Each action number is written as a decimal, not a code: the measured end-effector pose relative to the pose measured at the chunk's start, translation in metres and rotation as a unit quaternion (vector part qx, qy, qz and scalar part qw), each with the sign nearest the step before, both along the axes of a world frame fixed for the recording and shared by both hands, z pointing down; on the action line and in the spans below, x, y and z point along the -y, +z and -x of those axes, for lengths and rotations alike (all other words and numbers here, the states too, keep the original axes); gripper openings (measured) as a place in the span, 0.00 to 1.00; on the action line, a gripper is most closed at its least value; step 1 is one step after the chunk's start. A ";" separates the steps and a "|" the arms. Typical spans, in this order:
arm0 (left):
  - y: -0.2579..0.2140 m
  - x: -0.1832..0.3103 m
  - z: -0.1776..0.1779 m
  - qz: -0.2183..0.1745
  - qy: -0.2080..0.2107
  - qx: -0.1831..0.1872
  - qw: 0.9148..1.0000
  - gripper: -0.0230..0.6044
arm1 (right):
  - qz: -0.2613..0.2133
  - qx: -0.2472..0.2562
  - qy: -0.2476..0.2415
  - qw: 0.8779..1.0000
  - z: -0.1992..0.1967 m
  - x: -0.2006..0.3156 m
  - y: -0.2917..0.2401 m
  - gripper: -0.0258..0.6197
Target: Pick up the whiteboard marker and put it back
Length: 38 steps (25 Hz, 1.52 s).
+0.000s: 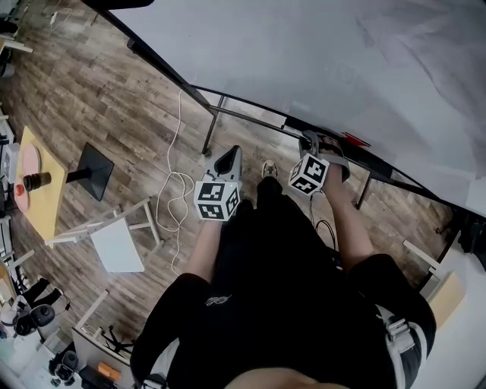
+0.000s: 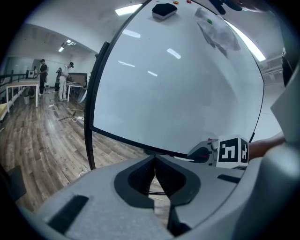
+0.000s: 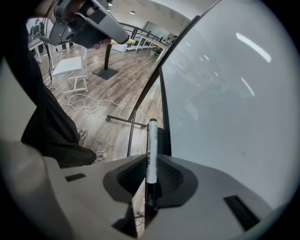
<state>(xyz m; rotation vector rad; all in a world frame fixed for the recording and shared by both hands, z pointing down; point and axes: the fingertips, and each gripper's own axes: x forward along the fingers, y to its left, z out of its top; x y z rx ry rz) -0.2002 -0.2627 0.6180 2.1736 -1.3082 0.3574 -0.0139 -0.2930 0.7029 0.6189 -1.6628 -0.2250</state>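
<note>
The whiteboard marker (image 3: pixel 151 149), white with a black cap, stands between the pads of my right gripper (image 3: pixel 151 163), which is shut on it. Its tip points forward along the black lower edge of the whiteboard (image 3: pixel 225 93). In the head view my right gripper (image 1: pixel 314 146) sits at the board's bottom ledge (image 1: pixel 334 140), and the marker is hidden by the gripper. My left gripper (image 2: pixel 154 161) is shut with nothing between its jaws. It hovers left of the right one (image 2: pixel 230 151), away from the board, and shows as my left gripper (image 1: pixel 225 161) in the head view.
The whiteboard's black stand legs (image 1: pixel 211 129) rest on the wooden floor. A white cable (image 1: pixel 176 190) trails on the floor near a white stool (image 1: pixel 115 239). A table on a black base (image 1: pixel 91 171) stands at the left. An eraser (image 2: pixel 164 10) clings high on the board.
</note>
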 end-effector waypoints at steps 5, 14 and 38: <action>-0.001 0.002 0.003 0.000 -0.002 0.002 1.000 0.05 | 0.003 0.001 0.007 1.000 0.000 0.002 0.000 0.13; -0.001 -0.002 0.003 0.003 -0.003 0.002 1.000 0.05 | 0.009 0.006 0.023 1.000 -0.002 0.001 0.001 0.13; -0.018 -0.011 -0.008 -0.017 0.022 0.002 1.000 0.05 | -0.065 0.091 0.105 0.988 0.000 0.002 -0.047 0.28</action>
